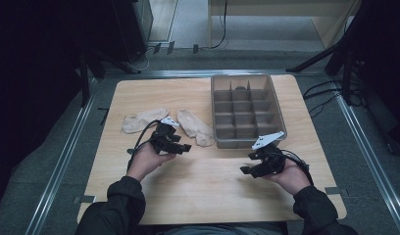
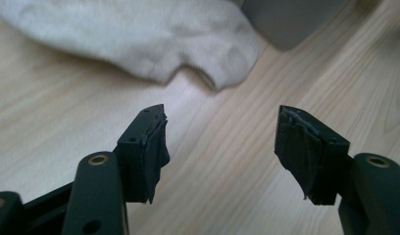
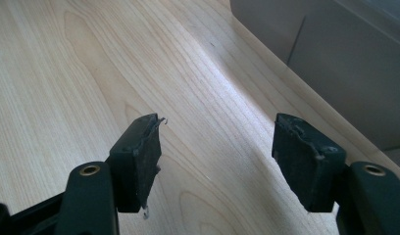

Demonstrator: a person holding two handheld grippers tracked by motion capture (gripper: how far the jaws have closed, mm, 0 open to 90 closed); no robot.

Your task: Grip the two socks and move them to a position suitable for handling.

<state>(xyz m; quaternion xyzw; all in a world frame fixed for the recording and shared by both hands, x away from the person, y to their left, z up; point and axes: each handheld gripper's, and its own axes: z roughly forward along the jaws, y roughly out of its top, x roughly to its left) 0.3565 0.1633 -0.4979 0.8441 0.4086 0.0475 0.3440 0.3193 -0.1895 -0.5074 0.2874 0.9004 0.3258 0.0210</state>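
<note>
1. The left tool (image 2: 220, 147) is being held released, jaws apart, just short of the nearer sock (image 2: 139, 39).
2. The right tool (image 3: 217, 156) is being held released above the worktop (image 3: 65, 73), beside the tray (image 3: 335, 58).

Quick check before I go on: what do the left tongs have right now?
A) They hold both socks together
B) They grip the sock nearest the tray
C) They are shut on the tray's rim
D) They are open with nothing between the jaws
D: the left tongs stand open over bare table, with the sock lying just ahead of them, untouched, beside the tray.
</note>
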